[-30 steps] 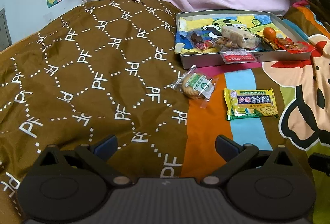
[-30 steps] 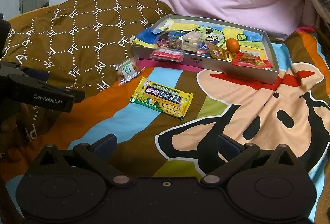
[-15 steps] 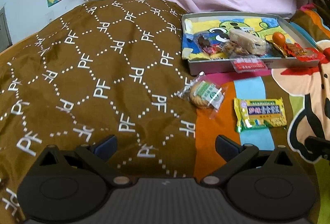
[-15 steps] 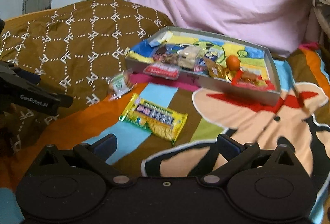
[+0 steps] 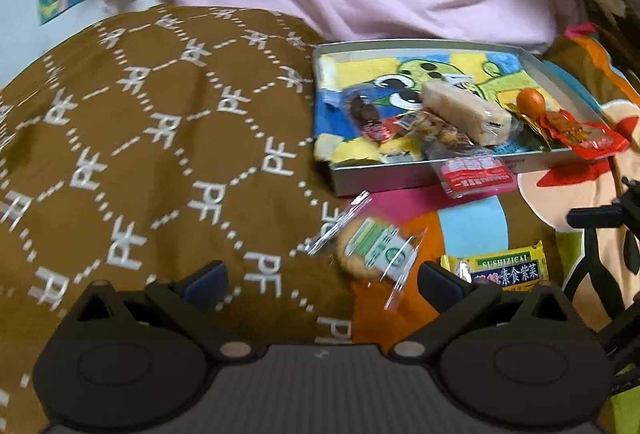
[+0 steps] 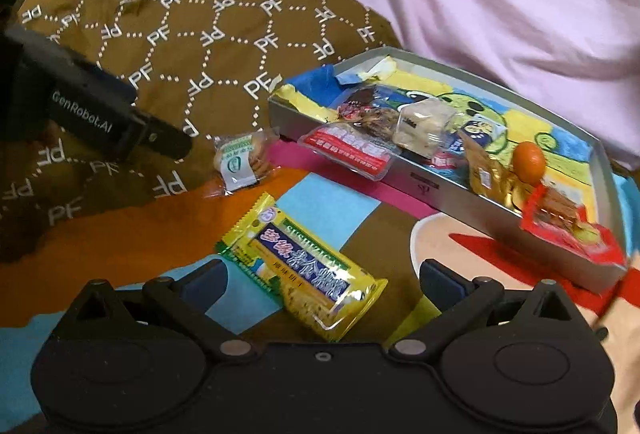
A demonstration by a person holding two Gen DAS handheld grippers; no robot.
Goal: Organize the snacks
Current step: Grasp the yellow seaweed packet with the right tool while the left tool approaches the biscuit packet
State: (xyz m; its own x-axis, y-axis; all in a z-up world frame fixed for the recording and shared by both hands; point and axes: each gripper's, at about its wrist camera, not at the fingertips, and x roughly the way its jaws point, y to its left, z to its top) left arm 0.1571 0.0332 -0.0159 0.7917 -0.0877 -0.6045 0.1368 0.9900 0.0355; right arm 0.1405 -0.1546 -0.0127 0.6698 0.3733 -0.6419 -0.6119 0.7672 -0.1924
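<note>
Crinkly film on the biscuit (image 5: 374, 254) and yellow pack (image 6: 304, 270) may slip – both grippers, left (image 5: 320, 280) and right (image 6: 320, 280), gape empty – or nudge the tray (image 6: 440, 190).

Yellow seaweed packet (image 5: 505, 269) partly hidden behind left jaws.

"SUSHIZICAI" on yellow packet (image 5: 505, 266), "PF" on brown blanket (image 5: 160, 138)

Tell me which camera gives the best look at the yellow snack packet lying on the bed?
The right wrist view: the yellow snack packet lies whole between the open fingers of the right hand-held gripper. The left wrist view shows only part of it, cut off behind a gripper finger.
</note>
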